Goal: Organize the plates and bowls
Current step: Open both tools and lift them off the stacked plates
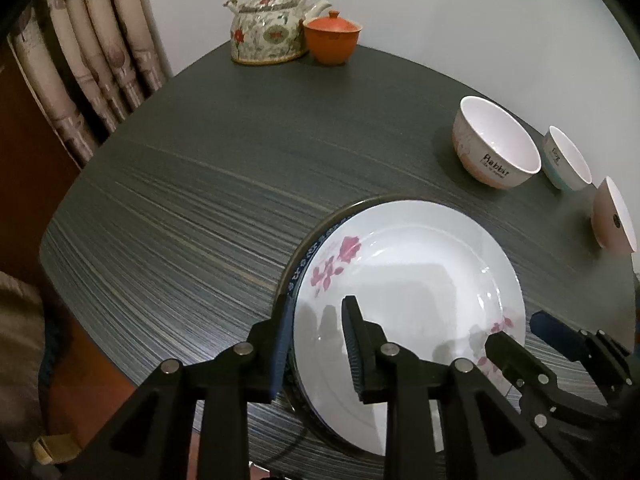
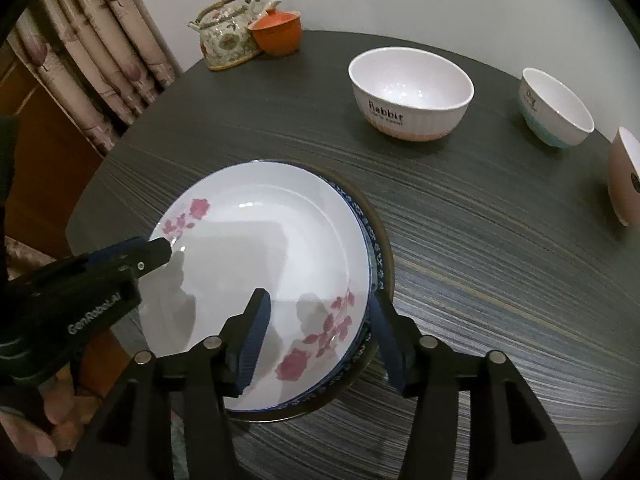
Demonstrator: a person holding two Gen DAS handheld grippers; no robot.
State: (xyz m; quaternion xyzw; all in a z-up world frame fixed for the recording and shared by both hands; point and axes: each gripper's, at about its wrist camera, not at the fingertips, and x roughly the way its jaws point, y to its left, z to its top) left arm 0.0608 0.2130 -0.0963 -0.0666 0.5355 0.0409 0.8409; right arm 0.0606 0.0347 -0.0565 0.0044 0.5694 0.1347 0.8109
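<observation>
A white plate with pink flowers point(image 1: 408, 280) point(image 2: 260, 276) lies on top of a blue-rimmed plate point(image 1: 308, 258) point(image 2: 378, 256) near the table's front edge. My left gripper point(image 1: 318, 328) is open, its fingers astride the stack's left rim. My right gripper point(image 2: 320, 332) is open, its fingers astride the stack's right rim. Each gripper shows in the other's view, the right one point(image 1: 520, 340) and the left one point(image 2: 152, 252). A white "Rabbit" bowl point(image 1: 496, 142) point(image 2: 410, 94), a blue-banded bowl point(image 1: 566, 160) point(image 2: 556, 110) and a pink bowl point(image 1: 614, 214) point(image 2: 624, 178) stand at the right.
A flowered teapot point(image 1: 266, 26) point(image 2: 228, 34) and an orange lidded cup point(image 1: 332, 38) point(image 2: 278, 32) stand at the far edge of the dark round table point(image 1: 200, 184) point(image 2: 500, 260). A curtain point(image 1: 88, 52) hangs at the left.
</observation>
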